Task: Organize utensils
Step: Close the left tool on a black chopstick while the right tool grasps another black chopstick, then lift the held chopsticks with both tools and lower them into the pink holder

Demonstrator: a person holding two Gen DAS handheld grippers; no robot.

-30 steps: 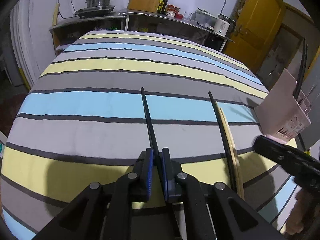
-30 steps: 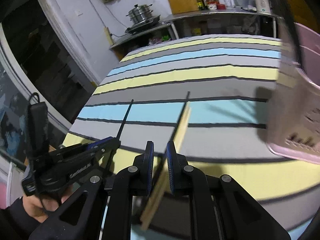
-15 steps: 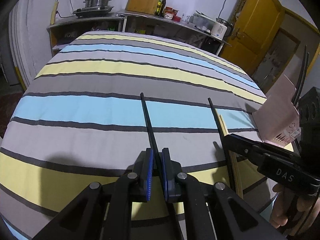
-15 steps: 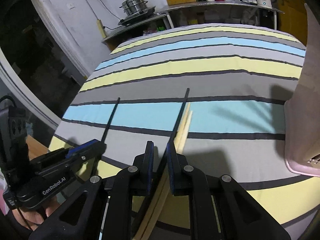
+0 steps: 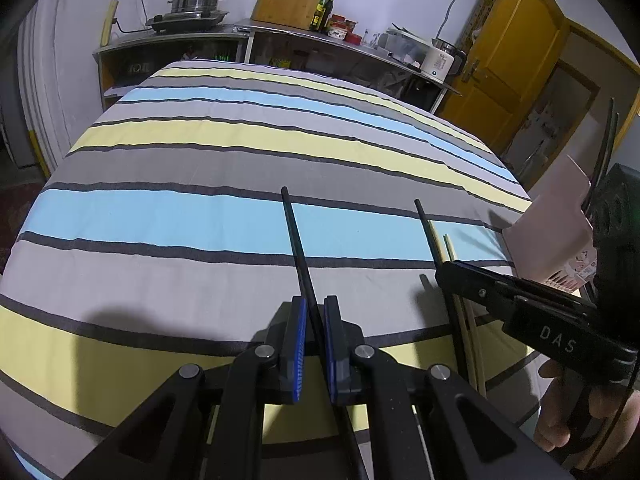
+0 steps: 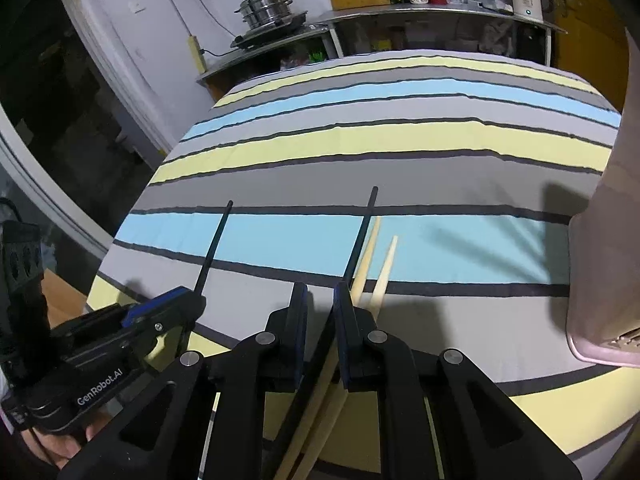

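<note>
Left claw point(image 5: 313, 312) of mine is clamped on a black chopstick point(image 5: 294, 236). The stick runs up between the blue pads and juts well ahead of them, over the striped cloth point(image 5: 180, 216) that covers the counter. Its tip reaches past the blue stripe to the dark line beyond. My right claw point(image 6: 320, 292) has its pads a little apart, and I see them pressing on nothing.

Largest before me is that cloth, in bands of grey, yellow and blue with thin dark lines between. On my right stands a pink utensil holder point(image 6: 596, 260) at the edge of the cloth. Thin dark utensils point(image 5: 608, 140) stick up from it, seen from my left claw only; what they are I cannot tell.

Under my right claw lie three sticks, close together. A second black chopstick point(image 6: 362, 236) lies flat on the cloth, its far end on the grey band. It slants back toward me, meets the tip of the claw's right finger and passes into the gap between the pads. Two pale wooden chopsticks point(image 6: 370, 256) lie just to its right, their points on the blue stripe. The nearer one touches the black stick. Both run back under the right finger and show again below the pads.

The held stick and the lying ones are well apart and point nearly the same way. The holder stands to the right of them all.
</note>
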